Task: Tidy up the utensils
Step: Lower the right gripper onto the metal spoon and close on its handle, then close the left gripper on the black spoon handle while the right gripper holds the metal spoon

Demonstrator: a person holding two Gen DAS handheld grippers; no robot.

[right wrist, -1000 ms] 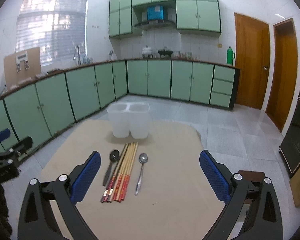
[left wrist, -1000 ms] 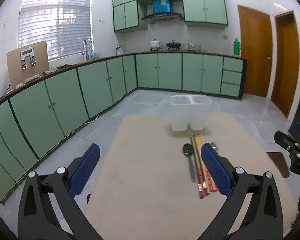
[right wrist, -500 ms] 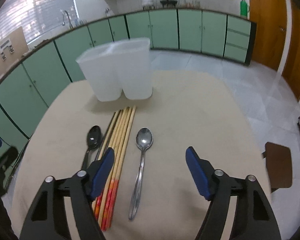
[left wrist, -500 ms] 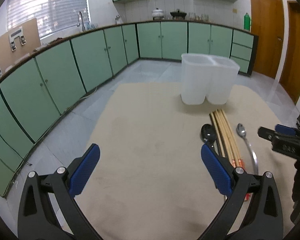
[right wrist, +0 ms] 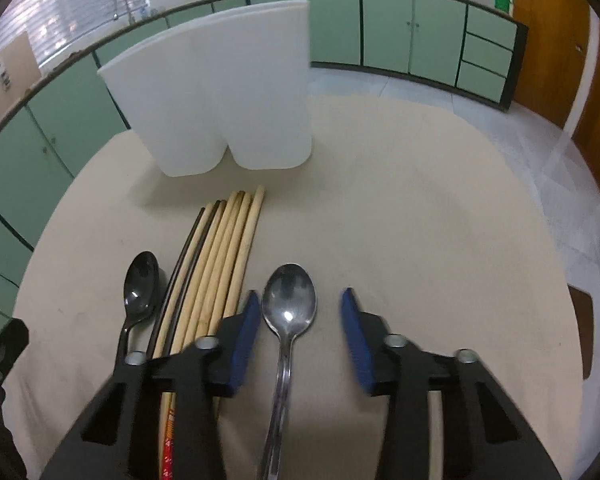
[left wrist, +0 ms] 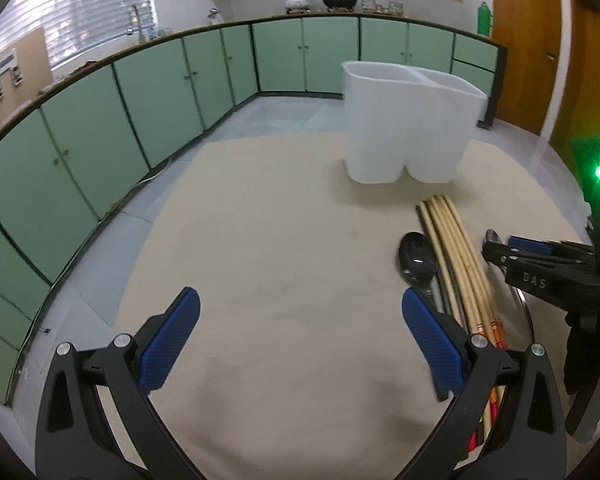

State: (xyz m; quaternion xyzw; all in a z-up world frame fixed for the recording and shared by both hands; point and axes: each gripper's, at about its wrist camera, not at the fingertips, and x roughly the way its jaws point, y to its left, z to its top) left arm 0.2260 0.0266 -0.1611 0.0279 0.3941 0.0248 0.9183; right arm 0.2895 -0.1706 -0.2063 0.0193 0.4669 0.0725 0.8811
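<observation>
Nothing is sorted yet: the white holder at 12 o'clock on the worktop looks unfilled. The right tongs, apart, straddle the silver spoon; chopsticks and black spoon lie at 10 o'clock. The left tongs hang apart, holding nothing.

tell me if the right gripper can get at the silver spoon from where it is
Probably yes. The right gripper is open, its fingers either side of the silver spoon, nothing lying across it. The chopsticks lie close beside the left finger and could get nudged.
</observation>
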